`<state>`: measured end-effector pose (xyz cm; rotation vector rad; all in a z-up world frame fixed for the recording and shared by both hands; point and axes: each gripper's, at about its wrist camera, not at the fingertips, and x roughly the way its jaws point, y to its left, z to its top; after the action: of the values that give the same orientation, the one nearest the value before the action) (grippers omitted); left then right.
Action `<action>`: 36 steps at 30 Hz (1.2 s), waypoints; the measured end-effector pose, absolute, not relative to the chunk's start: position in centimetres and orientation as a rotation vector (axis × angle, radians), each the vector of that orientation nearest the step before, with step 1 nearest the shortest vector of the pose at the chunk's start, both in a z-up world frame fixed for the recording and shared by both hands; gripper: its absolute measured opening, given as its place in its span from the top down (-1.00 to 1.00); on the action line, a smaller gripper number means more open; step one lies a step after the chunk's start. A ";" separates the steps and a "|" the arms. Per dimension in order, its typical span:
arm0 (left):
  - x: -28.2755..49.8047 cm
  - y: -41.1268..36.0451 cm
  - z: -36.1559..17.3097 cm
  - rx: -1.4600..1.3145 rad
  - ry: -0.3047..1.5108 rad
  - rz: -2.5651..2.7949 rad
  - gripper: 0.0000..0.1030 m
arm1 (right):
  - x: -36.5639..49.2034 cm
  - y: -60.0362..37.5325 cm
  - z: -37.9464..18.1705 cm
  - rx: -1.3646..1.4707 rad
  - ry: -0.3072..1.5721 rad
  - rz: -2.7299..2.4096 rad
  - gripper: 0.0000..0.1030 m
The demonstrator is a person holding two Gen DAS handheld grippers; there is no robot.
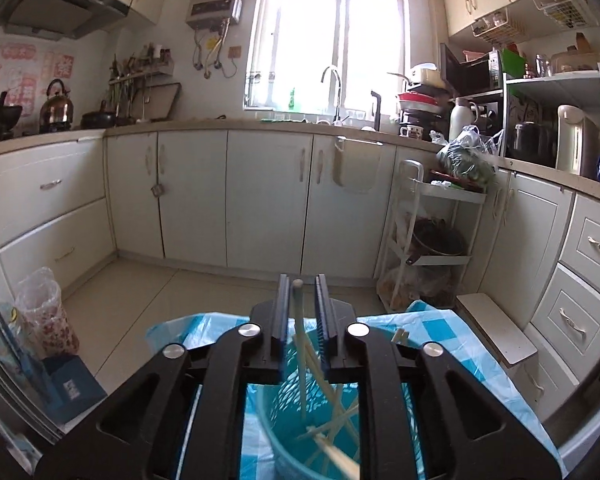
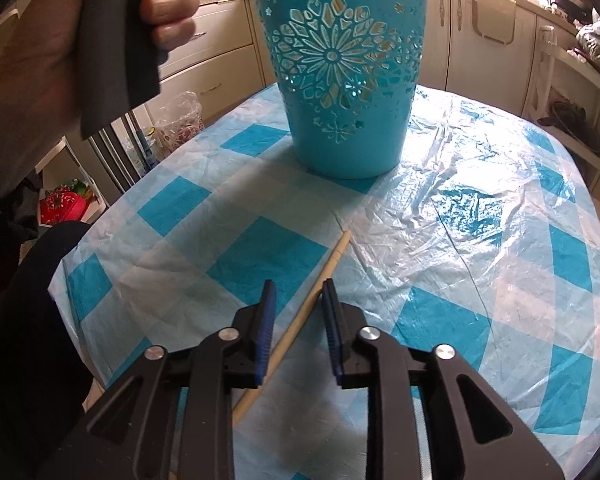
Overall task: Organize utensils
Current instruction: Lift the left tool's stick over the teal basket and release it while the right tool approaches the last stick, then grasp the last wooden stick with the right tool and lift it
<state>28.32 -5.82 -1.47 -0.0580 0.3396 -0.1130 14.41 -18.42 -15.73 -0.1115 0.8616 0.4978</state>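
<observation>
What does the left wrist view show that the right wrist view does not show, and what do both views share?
Only the left wrist view: the inside of the teal basket, with several chopsticks already in it, and one pale chopstick upright between the left tongs.

Only the right wrist view: a single chopstick lying on the checked tablecloth between the open right tongs, pads apart from it, and a hand at upper left.

Both: the teal basket, the tablecloth and the white kitchen cabinets.

The left wrist camera hovers close above the teal perforated plastic basket [image 1: 296, 420], facing twelve o'clock towards kitchen cabinets. The right wrist camera tilts down at the blue-checked worktop [image 2: 480, 240], sharing that basket [image 2: 340, 80].
</observation>
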 end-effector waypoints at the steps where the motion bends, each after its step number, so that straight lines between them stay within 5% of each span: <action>1: 28.1 -5.6 -1.5 -0.066 0.344 -0.111 0.66 | 14.3 -18.3 -15.7 -0.122 0.856 0.489 0.49; 12: 25.4 -2.5 -3.4 -0.131 0.412 -0.102 0.15 | 13.9 -18.4 -15.7 -0.177 0.864 0.498 0.71; 20: 23.9 -0.9 -4.6 -0.177 0.456 -0.100 0.06 | 14.0 -19.3 -15.7 -0.094 0.864 0.505 0.89; 36: 21.6 -0.8 -5.5 -0.217 0.480 -0.127 -0.05 | 13.9 -22.5 -12.9 0.194 0.727 0.547 0.89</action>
<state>21.61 -0.76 -5.47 -0.2171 0.4796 -0.1272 13.87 -22.45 -12.90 0.1940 0.7268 0.5472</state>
